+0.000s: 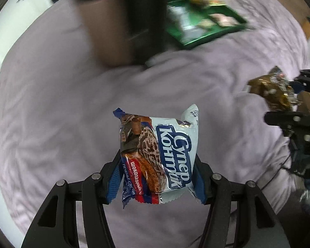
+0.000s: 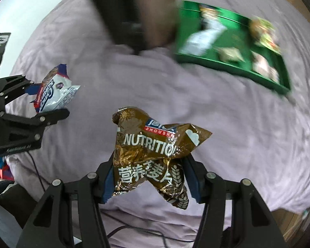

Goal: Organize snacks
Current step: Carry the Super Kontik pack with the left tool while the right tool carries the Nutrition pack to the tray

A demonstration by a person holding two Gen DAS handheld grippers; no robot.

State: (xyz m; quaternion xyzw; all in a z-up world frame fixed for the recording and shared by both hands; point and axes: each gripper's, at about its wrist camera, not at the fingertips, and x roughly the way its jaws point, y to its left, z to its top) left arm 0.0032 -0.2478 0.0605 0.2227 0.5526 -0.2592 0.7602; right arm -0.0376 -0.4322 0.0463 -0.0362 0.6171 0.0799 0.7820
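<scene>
Left gripper [image 1: 157,177] clamps biscuit pack [image 1: 158,155] | right gripper [image 2: 149,177] pinches crumpled brown packet [image 2: 153,155] | slippery foil could slide free.

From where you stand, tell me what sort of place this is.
Probably a bedroom at home, hedged: the work surface looks like a bed under a wrinkled lilac sheet, with a cardboard box and a green snack box lying on it, and what seem to be white cabinets behind.
</scene>
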